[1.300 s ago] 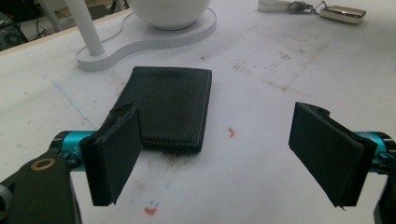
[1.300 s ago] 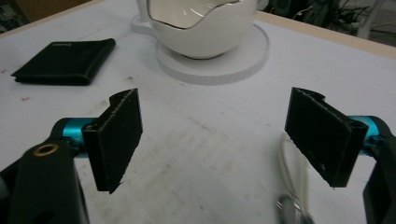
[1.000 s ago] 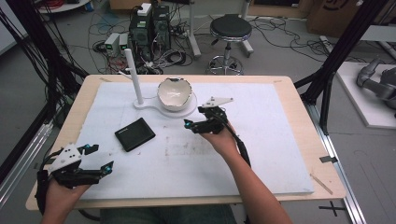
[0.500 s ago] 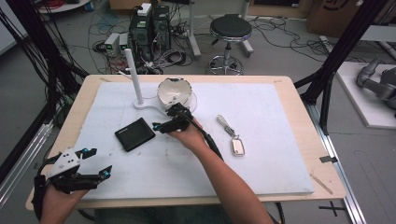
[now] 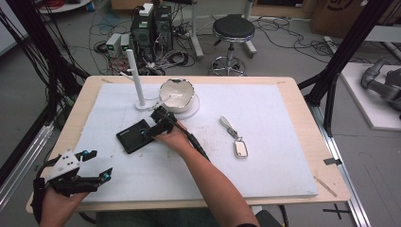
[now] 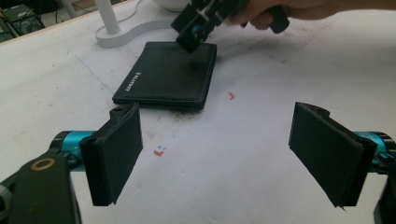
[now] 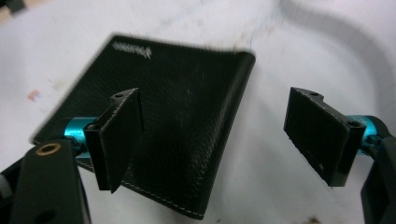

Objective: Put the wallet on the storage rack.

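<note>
Right fingers (image 7: 212, 140), apart and just closing, are straddling the wallet's (image 7: 187, 121) right edge; left fingers (image 6: 229, 154) are idling apart, farther off.

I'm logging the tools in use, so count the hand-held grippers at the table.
2. The left hand-held gripper hangs over the table's near left corner, jaws open. The right hand-held gripper is at the black wallet mid-table, one jaw over it, jaws apart and just closing slightly.

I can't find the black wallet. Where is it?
In the high view the black wallet lies flat left of centre, just below the white stand, under the right claw.
</note>
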A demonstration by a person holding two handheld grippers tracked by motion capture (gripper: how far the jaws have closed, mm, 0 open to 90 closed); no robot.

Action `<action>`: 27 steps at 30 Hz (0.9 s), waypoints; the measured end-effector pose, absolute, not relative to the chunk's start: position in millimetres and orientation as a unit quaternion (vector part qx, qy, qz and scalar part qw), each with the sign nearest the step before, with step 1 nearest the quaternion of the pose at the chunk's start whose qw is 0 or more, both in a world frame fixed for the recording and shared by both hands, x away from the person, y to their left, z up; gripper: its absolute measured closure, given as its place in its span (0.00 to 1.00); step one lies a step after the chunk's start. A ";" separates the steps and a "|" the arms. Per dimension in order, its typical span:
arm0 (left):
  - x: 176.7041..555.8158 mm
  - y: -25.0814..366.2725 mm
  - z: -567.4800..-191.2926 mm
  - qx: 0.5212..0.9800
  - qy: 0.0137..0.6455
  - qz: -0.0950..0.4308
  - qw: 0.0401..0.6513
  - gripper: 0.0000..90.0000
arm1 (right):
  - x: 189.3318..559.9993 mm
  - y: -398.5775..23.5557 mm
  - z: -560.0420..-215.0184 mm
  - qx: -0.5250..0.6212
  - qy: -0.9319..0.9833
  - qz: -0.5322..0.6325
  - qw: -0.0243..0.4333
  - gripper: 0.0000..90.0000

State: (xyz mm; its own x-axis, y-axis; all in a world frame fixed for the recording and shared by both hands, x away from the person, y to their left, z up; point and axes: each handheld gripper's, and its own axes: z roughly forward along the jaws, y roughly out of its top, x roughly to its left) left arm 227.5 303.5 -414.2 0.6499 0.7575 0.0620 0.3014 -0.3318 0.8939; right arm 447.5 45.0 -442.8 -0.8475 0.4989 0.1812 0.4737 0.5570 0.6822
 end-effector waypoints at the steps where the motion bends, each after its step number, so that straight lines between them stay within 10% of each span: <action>1: 227.7 303.4 -414.2 0.779 0.341 0.244 0.467 0.19 | 448.1 45.2 -446.5 0.280 0.881 0.381 0.007 0.31; 16: 226.7 301.9 -413.4 0.780 0.339 0.246 0.465 0.19 | 450.2 33.7 -445.7 0.284 0.871 0.398 -0.047 0.84; 27: 228.8 303.4 -414.6 0.780 0.340 0.246 0.464 0.19 | 440.6 27.0 -417.4 0.244 0.876 0.415 0.007 0.94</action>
State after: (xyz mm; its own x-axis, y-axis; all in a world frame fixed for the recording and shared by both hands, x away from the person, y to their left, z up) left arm 228.8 303.4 -414.6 0.6478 0.7588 0.0676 0.3029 -0.3380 0.8911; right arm 440.6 27.0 -417.4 -0.8809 0.4333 0.1905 0.4218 0.5359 0.7314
